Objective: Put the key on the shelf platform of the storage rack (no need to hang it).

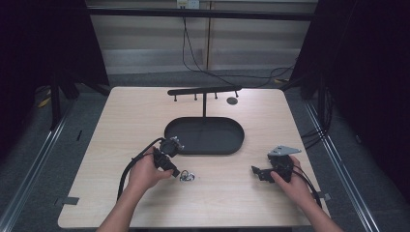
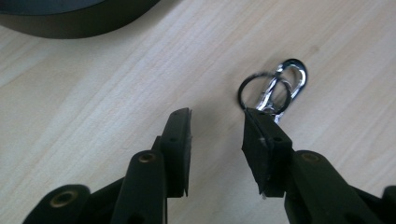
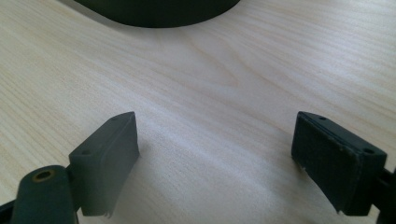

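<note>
The left gripper (image 2: pixel 217 116) is held part-open with nothing gripped, one jaw tip touching the keyring clip (image 2: pixel 280 86) near the surface's (image 1: pixel 145 121) front edge. The clip could be nudged aside rather than caught. The right gripper (image 3: pixel 215 140) is held wide open, empty.

Right gripper (image 3: pixel 215 154) is seen from behind its own two black jaws, which rise from the lower left and lower right of the frame. The jaws are spread wide, with nothing but bare wood between them. Pale wooden tabletop (image 3: pixel 224 84) is seen across most of the frame, grain running diagonally. The curved dark rim of a black tray (image 3: pixel 159 11) is cut off at the top centre, well apart from the jaws.
</note>
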{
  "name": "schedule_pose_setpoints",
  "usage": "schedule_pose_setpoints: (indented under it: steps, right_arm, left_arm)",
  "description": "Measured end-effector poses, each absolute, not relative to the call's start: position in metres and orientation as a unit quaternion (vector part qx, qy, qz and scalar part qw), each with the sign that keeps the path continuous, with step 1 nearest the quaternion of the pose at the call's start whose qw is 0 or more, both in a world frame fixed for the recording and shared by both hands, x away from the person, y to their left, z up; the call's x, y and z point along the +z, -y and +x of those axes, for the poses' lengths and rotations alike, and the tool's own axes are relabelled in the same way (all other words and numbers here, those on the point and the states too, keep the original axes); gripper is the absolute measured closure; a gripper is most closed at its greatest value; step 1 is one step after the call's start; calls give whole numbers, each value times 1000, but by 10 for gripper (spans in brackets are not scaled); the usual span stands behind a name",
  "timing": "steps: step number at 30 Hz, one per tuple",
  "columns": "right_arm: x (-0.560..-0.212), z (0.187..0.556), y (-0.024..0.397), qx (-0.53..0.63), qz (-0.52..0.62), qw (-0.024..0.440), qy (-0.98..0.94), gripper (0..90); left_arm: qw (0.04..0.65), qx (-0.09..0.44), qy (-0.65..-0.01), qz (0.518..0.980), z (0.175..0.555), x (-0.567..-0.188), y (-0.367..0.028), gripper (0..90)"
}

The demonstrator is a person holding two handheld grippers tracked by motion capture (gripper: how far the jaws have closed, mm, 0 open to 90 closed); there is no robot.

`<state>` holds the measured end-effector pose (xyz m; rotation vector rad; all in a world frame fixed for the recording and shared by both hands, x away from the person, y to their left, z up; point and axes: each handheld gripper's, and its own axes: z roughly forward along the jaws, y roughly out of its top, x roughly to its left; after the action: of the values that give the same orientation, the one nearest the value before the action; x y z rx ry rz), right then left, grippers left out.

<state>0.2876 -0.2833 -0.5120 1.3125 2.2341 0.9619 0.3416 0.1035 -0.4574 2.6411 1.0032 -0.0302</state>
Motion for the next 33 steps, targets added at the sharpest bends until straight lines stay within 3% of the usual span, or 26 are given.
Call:
schedule_pose_setpoints:
  steps: [5,12,15,17,22,25,27,33]
  right_arm:
    - [-512,288,283,342,466,188,-794,145]
    - [-512,288,283,342,467,188,-794,145]
    - [-512,288,283,343,465,188,-794,143]
    - [-512,288,283,342,464,188,-795,142]
    - [-512,288,283,342,464,188,-795,142]
    - [-512,288,283,342,464,188,-795,141]
    - [-512,289,283,342,464,188,-795,140]
    - [-512,289,283,341,465,188,-795,139]
  left_arm:
    - [163,-8,-331,930,342,-457,-101,562]
    - [153,-44,-278,947,330,-464,-80,549]
    - [139,-25,-263,954,326,-467,-70,536]
    - [135,-15,-264,955,326,-467,-66,557]
    - [127,-19,-271,954,326,-465,-61,731]
    - [135,-19,-283,949,326,-462,-60,738]
    - [159,-30,-291,943,328,-455,-63,832]
    - [141,-43,-290,946,330,-455,-61,834]
